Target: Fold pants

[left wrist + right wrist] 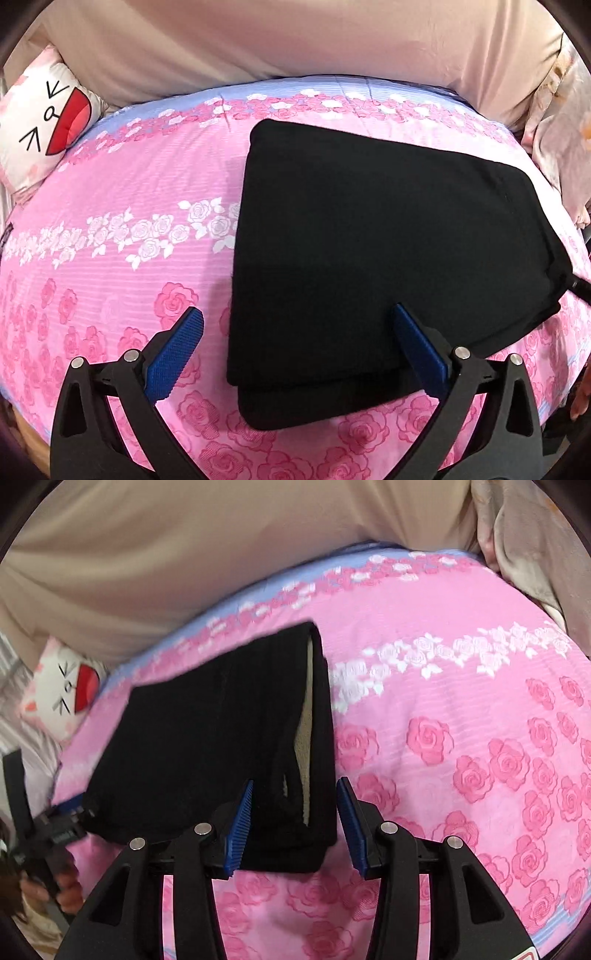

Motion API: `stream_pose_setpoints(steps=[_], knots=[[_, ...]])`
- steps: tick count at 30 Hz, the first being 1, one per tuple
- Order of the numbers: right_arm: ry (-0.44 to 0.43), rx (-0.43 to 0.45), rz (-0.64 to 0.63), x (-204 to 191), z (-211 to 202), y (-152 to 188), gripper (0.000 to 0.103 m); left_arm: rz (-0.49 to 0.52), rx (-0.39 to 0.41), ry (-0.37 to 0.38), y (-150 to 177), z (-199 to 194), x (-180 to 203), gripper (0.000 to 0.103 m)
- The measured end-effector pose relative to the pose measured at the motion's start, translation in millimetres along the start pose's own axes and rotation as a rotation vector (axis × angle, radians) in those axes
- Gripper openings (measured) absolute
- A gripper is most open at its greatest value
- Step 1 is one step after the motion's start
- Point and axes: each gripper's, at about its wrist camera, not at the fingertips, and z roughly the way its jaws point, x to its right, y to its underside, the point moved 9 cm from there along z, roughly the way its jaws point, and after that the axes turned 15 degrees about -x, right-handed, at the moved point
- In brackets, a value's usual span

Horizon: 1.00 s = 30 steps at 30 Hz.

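The black pants (369, 258) lie folded into a thick stacked rectangle on the pink rose bedspread (110, 221). My left gripper (299, 332) is open, its blue pads wide apart just above the fold's near left corner, holding nothing. In the right wrist view the pants (207, 738) show the waistband end with pale lining. My right gripper (295, 801) is open, its jaws standing either side of that near end, not closed on it. The left gripper (55, 830) shows at the far left edge of that view, its jaws hidden.
A white cartoon-face pillow (40, 122) lies at the bed's far left. A beige sheet or cover (277, 37) runs along the back. Crumpled pale bedding (561, 140) sits at the right. The bedspread (461, 738) stretches to the right of the pants.
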Motion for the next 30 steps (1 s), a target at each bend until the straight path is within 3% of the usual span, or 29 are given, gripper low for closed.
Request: stream_pose_setpoints(steps=[8,18,30], knots=[[0.031,0.033,-0.048,-9,-16,8,0.050,0.020,0.008,-0.066,-6,-8,6,0.098],[0.102,-0.024,-0.066,6,8,48,0.052,0.022,0.008,-0.103,-2,-9,14,0.098],[0.132,0.038,-0.068,-3,19,30,0.053,0.016,0.003,-0.104,1,-9,15,0.098]])
